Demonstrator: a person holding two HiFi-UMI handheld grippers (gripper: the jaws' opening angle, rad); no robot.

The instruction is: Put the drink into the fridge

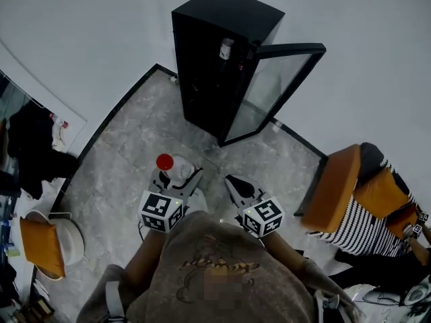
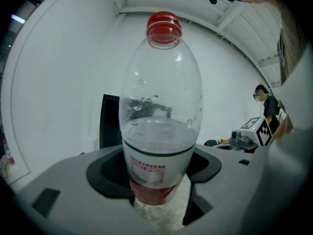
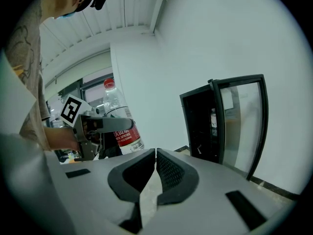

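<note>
A clear plastic drink bottle [image 2: 159,111] with a red cap and red-and-white label stands upright between the jaws of my left gripper [image 2: 159,190], which is shut on its lower part. From the head view the bottle's red cap [image 1: 165,161] shows just ahead of the left gripper [image 1: 176,180]. My right gripper [image 1: 234,186] is beside it, shut and empty; its jaws [image 3: 155,168] touch at the tips. The black fridge [image 1: 219,59] stands ahead with its glass door [image 1: 273,89] swung open to the right. The right gripper view shows the bottle [image 3: 120,121] at left and the fridge [image 3: 215,124] at right.
A bottle [image 1: 225,48] stands on an upper shelf inside the fridge. A person in a striped top sits on an orange chair [image 1: 337,187] at the right. A white stool with an orange cushion [image 1: 44,244] and dark clothes [image 1: 34,147] are at the left. The floor is grey marble.
</note>
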